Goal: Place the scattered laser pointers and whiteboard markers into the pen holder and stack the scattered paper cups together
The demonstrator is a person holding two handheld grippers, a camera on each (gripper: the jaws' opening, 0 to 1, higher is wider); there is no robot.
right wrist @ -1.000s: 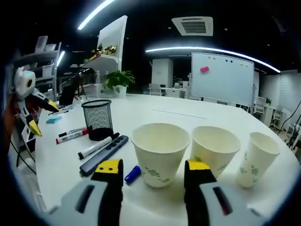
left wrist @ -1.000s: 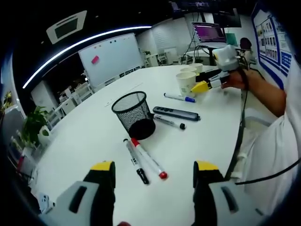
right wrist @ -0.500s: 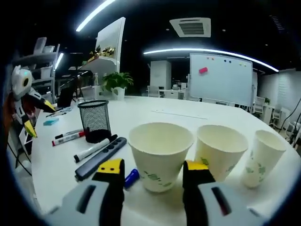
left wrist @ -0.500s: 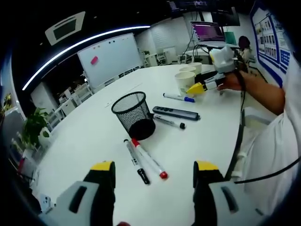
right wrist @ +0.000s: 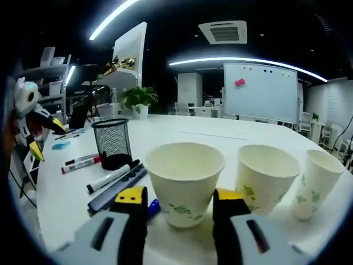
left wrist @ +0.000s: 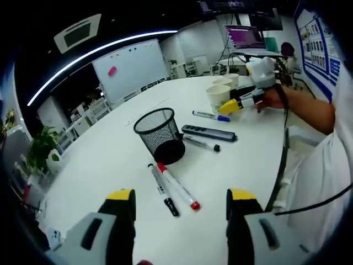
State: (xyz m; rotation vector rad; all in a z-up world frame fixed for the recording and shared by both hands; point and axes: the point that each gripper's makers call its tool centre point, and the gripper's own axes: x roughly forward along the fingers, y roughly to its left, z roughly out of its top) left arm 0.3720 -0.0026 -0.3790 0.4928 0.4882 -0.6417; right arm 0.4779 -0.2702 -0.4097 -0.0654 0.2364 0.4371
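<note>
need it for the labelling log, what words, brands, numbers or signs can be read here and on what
No text can be read.
Paper cups: green printed marks, too blurred to read.
Markers: dark label bands, too small to read.
Wall posters: rows of pictures and text, too small to read.
Lit screen: content blurred.
Whiteboard: coloured magnets, no writing to make out.

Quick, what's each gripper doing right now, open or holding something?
Left gripper: open, holding nothing.
Right gripper: open, either side of a paper cup.
</note>
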